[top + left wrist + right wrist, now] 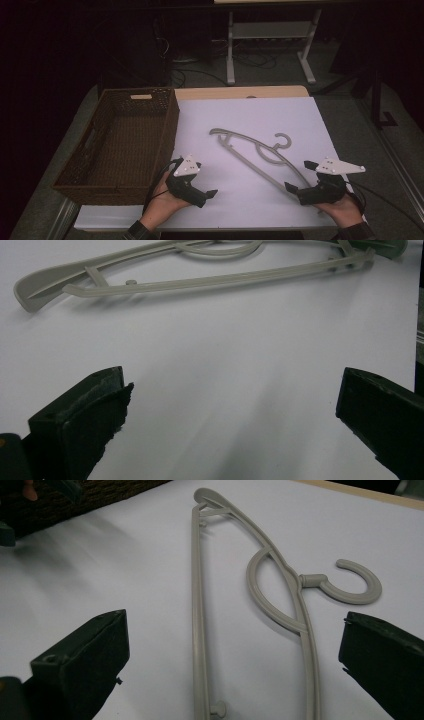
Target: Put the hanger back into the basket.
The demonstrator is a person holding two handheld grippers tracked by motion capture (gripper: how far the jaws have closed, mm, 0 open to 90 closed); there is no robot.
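Note:
A grey plastic clothes hanger (269,160) lies flat on the white sheet (250,112), running diagonally, its hook toward the far right. My right gripper (299,175) stands open at the hanger's near end. In the right gripper view the hanger (196,605) runs up between the two jaws of that gripper (232,650) without touching them. My left gripper (206,179) is open, low over bare sheet to the left of the hanger. In the left gripper view the hanger (200,282) lies well beyond this gripper (230,405), nothing between its jaws.
A dark brown wicker basket (169,132) stands on the left of the table, close beside my left hand, with nothing visible inside. The wooden table edge (240,92) shows behind the sheet. On the floor farther back are a white metal frame (270,30) and cables.

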